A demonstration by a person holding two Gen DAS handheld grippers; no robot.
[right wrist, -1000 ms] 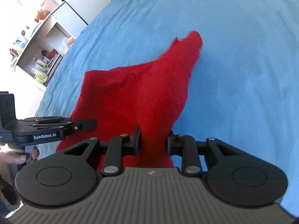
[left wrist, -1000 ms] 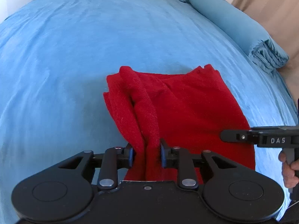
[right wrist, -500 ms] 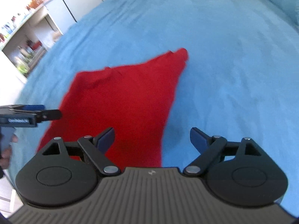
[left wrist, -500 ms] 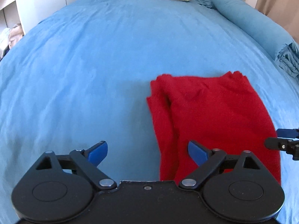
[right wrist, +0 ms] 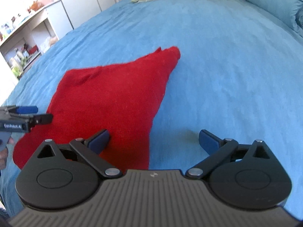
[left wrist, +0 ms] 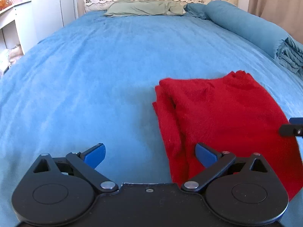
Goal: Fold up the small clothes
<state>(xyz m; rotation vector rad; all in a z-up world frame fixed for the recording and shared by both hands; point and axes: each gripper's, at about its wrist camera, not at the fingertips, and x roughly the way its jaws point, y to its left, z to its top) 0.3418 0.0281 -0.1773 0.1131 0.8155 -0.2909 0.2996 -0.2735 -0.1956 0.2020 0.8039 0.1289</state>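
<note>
lying flat on the blue bedspread (left wrist: 94,79), the red garment (left wrist: 223,117) was found folded over once, with a doubled, slightly bunched edge on the side toward the left gripper (left wrist: 149,155) and a pointed corner at its far end, toward the green pillow (left wrist: 144,9). the left gripper's jaws were opening, past the last of their travel, with only the garment's near-left edge and bare bedspread showing between them; nothing was gripped. the right gripper (right wrist: 154,141) was released, jaws spread wide, its left pad just over the garment's near edge, nothing held.

assessment: the fold appeared laid and let go. to finish the step well, both grippers ought to clear the garment without dragging it, since the loose knit could catch on a pad. the bunched left edge warranted smoothing before any further fold, and the next grasp ought to take both layers at the near corners.
</note>
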